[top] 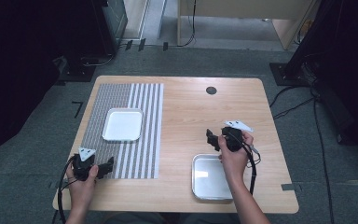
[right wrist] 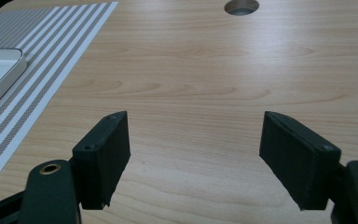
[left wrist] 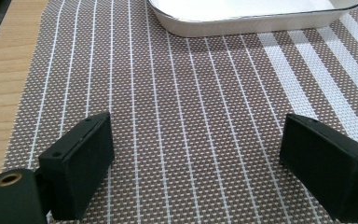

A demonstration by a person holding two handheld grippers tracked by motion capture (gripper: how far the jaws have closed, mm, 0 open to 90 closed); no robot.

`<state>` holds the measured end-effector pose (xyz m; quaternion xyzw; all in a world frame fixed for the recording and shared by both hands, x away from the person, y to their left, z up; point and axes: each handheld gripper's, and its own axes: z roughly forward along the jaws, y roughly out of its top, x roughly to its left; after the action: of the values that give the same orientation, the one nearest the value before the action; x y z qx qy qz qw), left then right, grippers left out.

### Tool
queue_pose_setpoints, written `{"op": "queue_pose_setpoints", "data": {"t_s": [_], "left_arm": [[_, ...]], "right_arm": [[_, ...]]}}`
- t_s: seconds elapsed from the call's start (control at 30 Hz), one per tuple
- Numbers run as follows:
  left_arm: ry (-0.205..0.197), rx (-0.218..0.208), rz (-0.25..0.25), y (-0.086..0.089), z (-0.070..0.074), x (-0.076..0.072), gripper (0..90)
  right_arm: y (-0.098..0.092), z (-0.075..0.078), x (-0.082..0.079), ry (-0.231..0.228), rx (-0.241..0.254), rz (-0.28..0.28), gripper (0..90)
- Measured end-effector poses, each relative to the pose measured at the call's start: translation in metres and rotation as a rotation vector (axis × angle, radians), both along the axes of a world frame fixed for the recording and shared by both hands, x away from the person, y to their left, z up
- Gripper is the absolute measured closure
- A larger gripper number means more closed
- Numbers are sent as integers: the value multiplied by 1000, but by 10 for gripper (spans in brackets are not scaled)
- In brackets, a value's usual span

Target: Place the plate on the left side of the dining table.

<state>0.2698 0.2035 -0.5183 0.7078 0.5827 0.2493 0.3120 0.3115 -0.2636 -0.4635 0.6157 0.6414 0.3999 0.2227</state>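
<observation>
**Both grippers spread and empty over the table**

The left gripper (top: 106, 167) sat at the near left of the wooden table (top: 186, 112), over the near edge of the striped placemat (top: 144, 154). Its jaws stood wide apart with nothing between them; in the left gripper view they hung above the mat's brown weave and thin white lines (left wrist: 191, 116). Beyond them, farther along the mat, lay the white tray (left wrist: 242, 23), its rim well apart from the jaws. In the high view that white tray (top: 122, 124) rested near the middle of the placemat, on the left half of the table.

The right gripper (top: 210, 139) was held at the right of the table, just past the far edge of the metal tray (top: 209, 176), which lay at the near right by the table's edge. Its jaws pointed left, toward the placemat, and were also spread wide, pinching nothing. The right gripper view showed bare wood (right wrist: 196, 93) between and beyond the jaws, with the striped placemat (right wrist: 51, 42) and a corner of the white tray (right wrist: 0, 70) at its left edge, well apart. A round hole (right wrist: 241, 6) in the tabletop lay far ahead.

Neither tray held anything that could be made out.
</observation>
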Motion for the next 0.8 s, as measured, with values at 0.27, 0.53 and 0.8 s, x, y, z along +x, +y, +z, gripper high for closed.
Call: {"op": "queue_pose_setpoints", "data": {"t_s": [0.27,0.53,0.8], "left_arm": [[1,5,1,-1,0,0,97],[0,4,2,-1,0,0,97],[0,5,2,-1,0,0,97]], "right_arm": [[-16,-2,-6,2,-4,-22,248],[-34,-8,-12,7,-4,-58,248],[-56,-16,-23,23,-16,-89,248]]}}
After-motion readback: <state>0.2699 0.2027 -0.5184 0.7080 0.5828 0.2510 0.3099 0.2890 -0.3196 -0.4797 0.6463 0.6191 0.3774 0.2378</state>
